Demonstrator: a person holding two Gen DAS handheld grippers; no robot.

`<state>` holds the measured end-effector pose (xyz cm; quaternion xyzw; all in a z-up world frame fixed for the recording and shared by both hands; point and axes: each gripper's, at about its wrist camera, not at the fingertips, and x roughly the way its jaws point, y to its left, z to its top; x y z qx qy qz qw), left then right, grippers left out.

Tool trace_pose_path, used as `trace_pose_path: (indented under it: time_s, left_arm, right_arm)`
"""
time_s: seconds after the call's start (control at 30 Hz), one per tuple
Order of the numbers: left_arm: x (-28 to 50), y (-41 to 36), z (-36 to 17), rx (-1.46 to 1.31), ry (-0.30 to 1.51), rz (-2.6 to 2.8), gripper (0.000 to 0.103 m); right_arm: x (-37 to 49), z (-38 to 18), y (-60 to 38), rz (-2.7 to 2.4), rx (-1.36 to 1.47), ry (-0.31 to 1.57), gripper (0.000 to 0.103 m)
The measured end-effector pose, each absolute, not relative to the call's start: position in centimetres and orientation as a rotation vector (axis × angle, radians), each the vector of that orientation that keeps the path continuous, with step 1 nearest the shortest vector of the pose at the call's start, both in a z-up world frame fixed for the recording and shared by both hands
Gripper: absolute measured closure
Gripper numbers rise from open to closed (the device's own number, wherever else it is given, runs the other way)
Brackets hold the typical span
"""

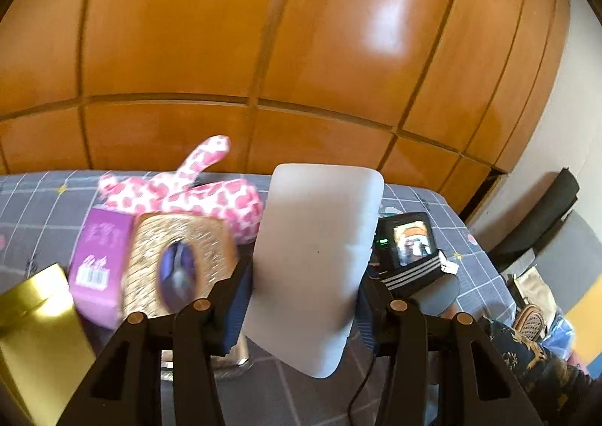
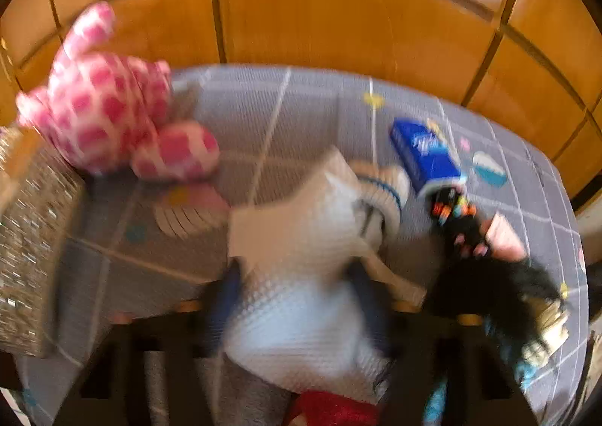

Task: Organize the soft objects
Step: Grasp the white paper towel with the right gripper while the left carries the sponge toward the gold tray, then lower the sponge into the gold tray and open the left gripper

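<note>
A pale grey rounded foam block (image 1: 316, 268) is clamped upright in the left gripper (image 1: 306, 298), long axis vertical, while white quilted cloth (image 2: 301, 275) is pinched by the right gripper (image 2: 297, 298).

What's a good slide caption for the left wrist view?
Left hand-held gripper clamps a white foam pad upright above the grey checked bedsheet, pink spotted plush behind.

Right wrist view blurred throughout
</note>
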<state>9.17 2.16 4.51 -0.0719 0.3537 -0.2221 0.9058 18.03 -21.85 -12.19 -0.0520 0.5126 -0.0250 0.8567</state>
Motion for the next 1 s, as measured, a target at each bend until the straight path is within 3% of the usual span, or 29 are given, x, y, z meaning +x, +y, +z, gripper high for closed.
trace_pose_path:
  time_s: [0.07, 0.17, 0.33, 0.67, 1.0]
  left_arm:
    - [8.7, 3.7, 4.4, -0.178, 0.729, -0.444, 0.053]
    - [8.1, 6.1, 4.1, -0.219, 0.720, -0.414, 0.053]
    - [7.0, 10.0, 3.2, -0.279, 0.718, -0.344, 0.053]
    - [4.1, 20.7, -0.7, -0.398, 0.753, -0.093, 0.053]
    - [7.8, 27.7, -7.6, -0.608, 0.938, 0.132, 0.053]
  right_arm:
    - [17.2, -11.8, -22.1, -0.037, -0.076, 1.070, 0.089]
    - [15.6, -10.4, -22.2, 0.059, 0.067, 1.042, 0.091]
    - [13.0, -9.2, -19.8, 0.301, 0.209, 1.046, 0.092]
    - [11.3, -13.6, -18.5, 0.204, 0.146, 1.138, 0.091]
    - [10.3, -13.2, -17.9, 0.215, 0.095, 1.107, 0.089]
